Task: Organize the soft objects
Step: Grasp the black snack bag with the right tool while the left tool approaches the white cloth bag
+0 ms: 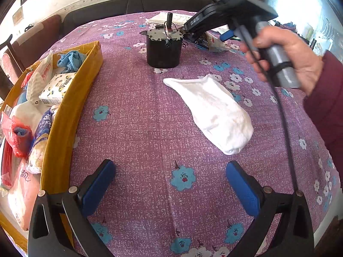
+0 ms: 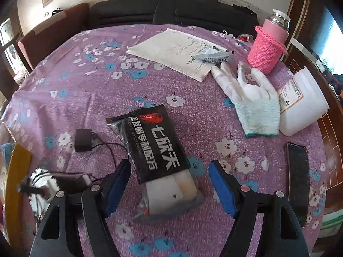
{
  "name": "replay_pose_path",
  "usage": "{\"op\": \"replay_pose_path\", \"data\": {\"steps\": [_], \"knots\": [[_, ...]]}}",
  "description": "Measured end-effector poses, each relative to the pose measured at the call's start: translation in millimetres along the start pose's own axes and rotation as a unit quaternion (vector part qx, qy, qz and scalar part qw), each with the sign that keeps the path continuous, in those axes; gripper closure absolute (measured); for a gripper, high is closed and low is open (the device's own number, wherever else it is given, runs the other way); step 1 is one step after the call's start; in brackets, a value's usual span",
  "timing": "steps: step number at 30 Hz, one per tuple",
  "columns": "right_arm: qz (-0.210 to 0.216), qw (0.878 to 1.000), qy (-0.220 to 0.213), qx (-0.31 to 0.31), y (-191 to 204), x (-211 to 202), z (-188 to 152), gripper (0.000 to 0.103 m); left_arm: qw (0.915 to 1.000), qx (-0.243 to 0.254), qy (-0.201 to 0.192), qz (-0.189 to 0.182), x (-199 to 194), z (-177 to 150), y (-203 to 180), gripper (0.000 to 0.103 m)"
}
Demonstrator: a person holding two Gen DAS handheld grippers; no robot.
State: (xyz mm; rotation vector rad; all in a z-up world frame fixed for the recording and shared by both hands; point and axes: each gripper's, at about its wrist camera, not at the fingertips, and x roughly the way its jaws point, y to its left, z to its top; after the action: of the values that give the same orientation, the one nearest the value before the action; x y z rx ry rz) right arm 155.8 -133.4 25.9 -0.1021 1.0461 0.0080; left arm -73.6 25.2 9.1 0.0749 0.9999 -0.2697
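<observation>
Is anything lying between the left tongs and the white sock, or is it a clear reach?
Nothing visible is in the way. Only bare tablecloth lies between the open left tongs and the white sock. The black motor stands beyond the sock, out of the path.

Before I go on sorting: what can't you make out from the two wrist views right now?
- Cardboard box, left wrist view: near end cut off by the frame edge; lower contents buried under bags.
- Notebook, right wrist view: handwriting too small to read.
- Motor, right wrist view: blurred, partly behind the right gripper.
- Black packet, left wrist view: mostly hidden by the right gripper.
</observation>
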Motion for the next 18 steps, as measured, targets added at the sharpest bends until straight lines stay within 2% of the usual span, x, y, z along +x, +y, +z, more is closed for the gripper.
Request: {"op": "replay_pose_path", "data": {"steps": [1, 4, 7, 12, 18], "knots": [[0.012, 1.000, 0.011, 0.008, -1, 4, -1, 0.055, 1.0000, 0.000, 0.000, 0.000, 0, 0, 0, 0.000], [0.041, 0.999, 0.019, 0.025, -5, -3, -9, 0.060, 1.0000, -0.001, 0.000, -0.001, -1, 0, 1, 0.000], [0.030, 0.999, 0.026, 0.011, -6, -16, -30, 0.060, 1.0000, 0.001, 0.001, 0.002, -1, 0, 0, 0.000], [0.012, 0.999, 0.041, 0.004, -25, -47, -91, 0.060, 0.9998, 0.013, 0.009, 0.014, 2, 0, -4, 0.000], [0.052, 0.996, 0.049, 0.050, -60, -85, -166, 0.058, 0.9994, 0.028, 0.012, 0.019, 2, -2, -8, 0.000]]}}
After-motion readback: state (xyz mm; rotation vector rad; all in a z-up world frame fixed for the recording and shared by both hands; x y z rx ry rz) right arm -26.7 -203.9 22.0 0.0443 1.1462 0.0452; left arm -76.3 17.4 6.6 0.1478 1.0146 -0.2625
